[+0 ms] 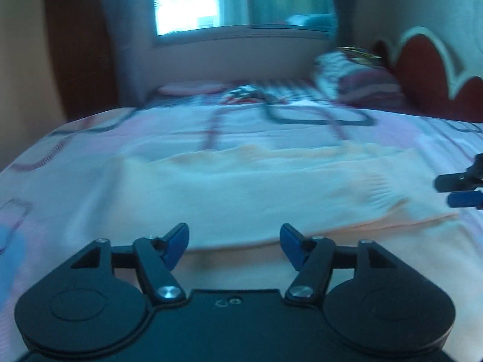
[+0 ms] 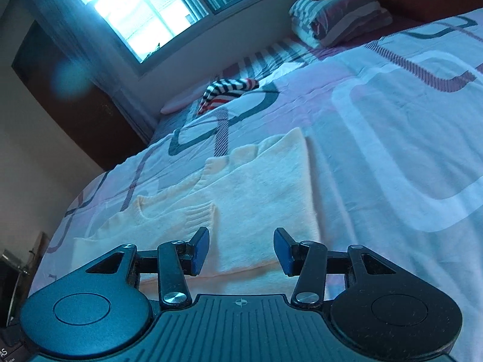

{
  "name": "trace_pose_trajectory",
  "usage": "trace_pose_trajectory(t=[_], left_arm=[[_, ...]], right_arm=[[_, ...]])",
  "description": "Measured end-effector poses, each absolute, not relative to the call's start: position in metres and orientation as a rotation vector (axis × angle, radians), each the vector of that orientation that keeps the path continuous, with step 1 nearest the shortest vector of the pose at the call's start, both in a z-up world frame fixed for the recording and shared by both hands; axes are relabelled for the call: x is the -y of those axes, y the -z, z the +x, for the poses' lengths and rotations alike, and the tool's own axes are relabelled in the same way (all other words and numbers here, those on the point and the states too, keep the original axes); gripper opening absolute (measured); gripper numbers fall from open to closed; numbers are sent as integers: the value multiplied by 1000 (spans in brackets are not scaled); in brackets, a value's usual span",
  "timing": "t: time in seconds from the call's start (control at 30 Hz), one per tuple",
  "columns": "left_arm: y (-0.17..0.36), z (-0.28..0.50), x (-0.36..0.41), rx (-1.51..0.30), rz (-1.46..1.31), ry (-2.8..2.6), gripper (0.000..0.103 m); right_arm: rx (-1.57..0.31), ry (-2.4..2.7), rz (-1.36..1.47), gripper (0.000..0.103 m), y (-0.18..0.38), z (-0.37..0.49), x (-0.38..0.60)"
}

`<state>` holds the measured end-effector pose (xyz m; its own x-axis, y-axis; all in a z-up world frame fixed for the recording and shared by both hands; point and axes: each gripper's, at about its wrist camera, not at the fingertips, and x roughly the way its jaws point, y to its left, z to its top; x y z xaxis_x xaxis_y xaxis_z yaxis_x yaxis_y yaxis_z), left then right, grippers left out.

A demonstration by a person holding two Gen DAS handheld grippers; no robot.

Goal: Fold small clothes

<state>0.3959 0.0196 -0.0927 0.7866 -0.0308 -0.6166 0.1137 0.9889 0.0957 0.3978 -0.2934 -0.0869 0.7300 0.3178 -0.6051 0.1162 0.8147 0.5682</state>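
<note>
A cream knitted sweater (image 1: 256, 193) lies flat on the bed, its near hem just past my left gripper (image 1: 235, 246), which is open and empty above that hem. In the right wrist view the sweater (image 2: 241, 199) lies folded, a ribbed cuff (image 2: 199, 214) on top. My right gripper (image 2: 241, 252) is open and empty over the sweater's near edge. It also shows at the right edge of the left wrist view (image 1: 462, 190), beside the sweater's right end.
The bed has a patterned pink, white and grey cover (image 2: 392, 126). A striped garment (image 2: 226, 90) lies at the far side. A striped pillow (image 2: 341, 18) and dark red headboard (image 1: 422, 69) are at the right. A window (image 1: 187, 0) is beyond.
</note>
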Motion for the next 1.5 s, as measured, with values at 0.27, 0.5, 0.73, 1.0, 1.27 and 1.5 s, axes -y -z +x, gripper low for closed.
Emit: trace_pose_trajectory(t=[0.27, 0.5, 0.73, 1.0, 1.27, 1.5], left_arm=[[103, 415, -90, -765, 14, 8, 50], [113, 432, -87, -761, 34, 39, 42], [115, 430, -90, -757, 53, 80, 39], [112, 428, -83, -762, 68, 109, 20], [110, 431, -87, -783, 54, 127, 16], [110, 434, -90, -796, 26, 130, 16]], right_arm=[[-809, -159, 597, 48, 102, 436, 255], [-805, -169, 475, 5, 94, 444, 235], [-650, -48, 461, 5, 57, 415, 269], [-708, -15, 430, 5, 64, 408, 287], [-725, 0, 438, 5, 73, 404, 295], [-756, 7, 434, 5, 87, 403, 300]])
